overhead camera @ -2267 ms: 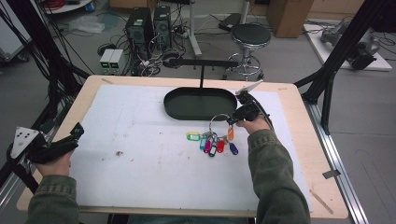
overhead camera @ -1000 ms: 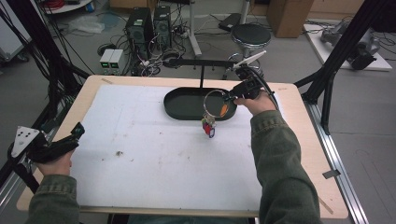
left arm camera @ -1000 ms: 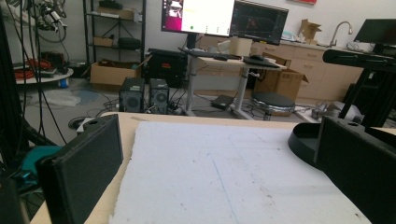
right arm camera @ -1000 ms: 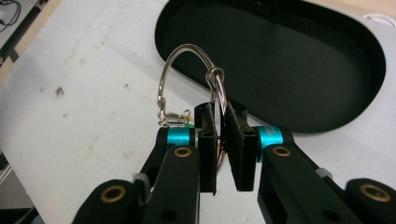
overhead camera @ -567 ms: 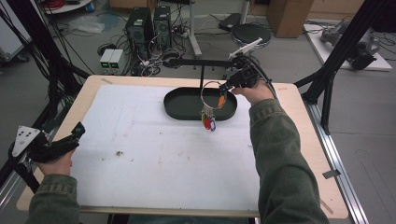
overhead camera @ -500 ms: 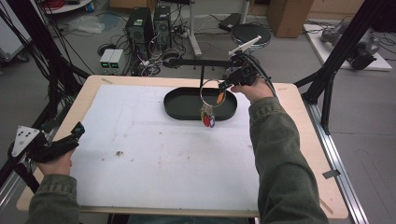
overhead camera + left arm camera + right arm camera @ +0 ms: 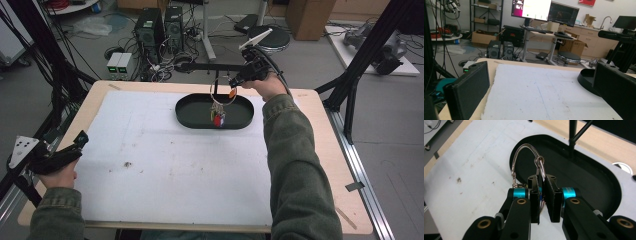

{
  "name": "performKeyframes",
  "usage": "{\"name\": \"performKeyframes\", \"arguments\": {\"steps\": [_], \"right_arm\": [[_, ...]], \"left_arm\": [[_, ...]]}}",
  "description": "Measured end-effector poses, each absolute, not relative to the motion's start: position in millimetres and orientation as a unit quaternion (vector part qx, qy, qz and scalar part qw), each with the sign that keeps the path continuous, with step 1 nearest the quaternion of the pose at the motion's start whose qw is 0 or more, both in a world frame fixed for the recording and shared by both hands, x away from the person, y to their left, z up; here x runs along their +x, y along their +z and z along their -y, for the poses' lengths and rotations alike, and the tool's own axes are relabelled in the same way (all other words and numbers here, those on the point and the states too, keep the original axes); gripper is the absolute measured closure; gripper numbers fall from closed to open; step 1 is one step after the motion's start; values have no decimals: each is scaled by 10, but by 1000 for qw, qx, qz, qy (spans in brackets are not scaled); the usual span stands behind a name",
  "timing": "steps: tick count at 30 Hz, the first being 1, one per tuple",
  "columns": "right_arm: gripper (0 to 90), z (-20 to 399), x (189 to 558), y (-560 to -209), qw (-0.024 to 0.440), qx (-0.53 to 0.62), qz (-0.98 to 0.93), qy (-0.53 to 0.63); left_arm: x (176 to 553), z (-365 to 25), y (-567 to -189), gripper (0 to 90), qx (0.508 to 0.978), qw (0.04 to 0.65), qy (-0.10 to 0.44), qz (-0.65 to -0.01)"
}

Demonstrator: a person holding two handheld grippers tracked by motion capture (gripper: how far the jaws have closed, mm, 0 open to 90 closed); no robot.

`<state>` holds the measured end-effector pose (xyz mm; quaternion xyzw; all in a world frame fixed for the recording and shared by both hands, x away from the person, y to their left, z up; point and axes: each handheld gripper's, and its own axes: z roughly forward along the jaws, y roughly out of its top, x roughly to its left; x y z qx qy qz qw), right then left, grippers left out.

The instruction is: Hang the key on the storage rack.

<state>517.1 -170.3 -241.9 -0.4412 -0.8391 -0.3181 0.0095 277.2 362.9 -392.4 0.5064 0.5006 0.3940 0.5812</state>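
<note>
Right gripper (image 7: 235,80) risen, clamped on key ring (image 7: 529,162) hanging vertically over tray (image 7: 185,112); left gripper (image 7: 536,92) apart.

Your right gripper (image 7: 541,195) is black with cyan collars; its silver key ring (image 7: 526,162) carries red and orange tags (image 7: 218,119). The oval tray (image 7: 240,120) is black, the mat (image 7: 165,160) white with dark specks, the tabletop (image 7: 325,150) pale wood. Your sleeves (image 7: 295,170) are olive green
</note>
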Motion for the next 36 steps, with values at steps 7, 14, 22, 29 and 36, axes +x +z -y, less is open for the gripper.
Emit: {"name": "performKeyframes", "arguments": {"steps": [7, 14, 22, 29, 36], "right_arm": [[828, 1772, 5290, -2374, 5, -453, 830, -325], [826, 1813, 5351, -2206, -10, -447, 830, -333], [823, 1815, 5488, -2229, -35, -450, 831, -326], [822, 1855, 5561, -2409, -34, -476, 817, -325], [822, 1905, 5563, -2520, -37, -475, 818, -322]], "left_arm": [[2797, -3618, -3926, 17, 506, 585, 393, -498], [2811, -3621, -3929, 17, 504, 585, 393, -499], [2835, -3619, -3936, 17, 504, 587, 389, -501], [2824, -3621, -3931, 17, 503, 587, 390, -500], [2827, -3619, -3932, 17, 504, 587, 390, -499]]}}
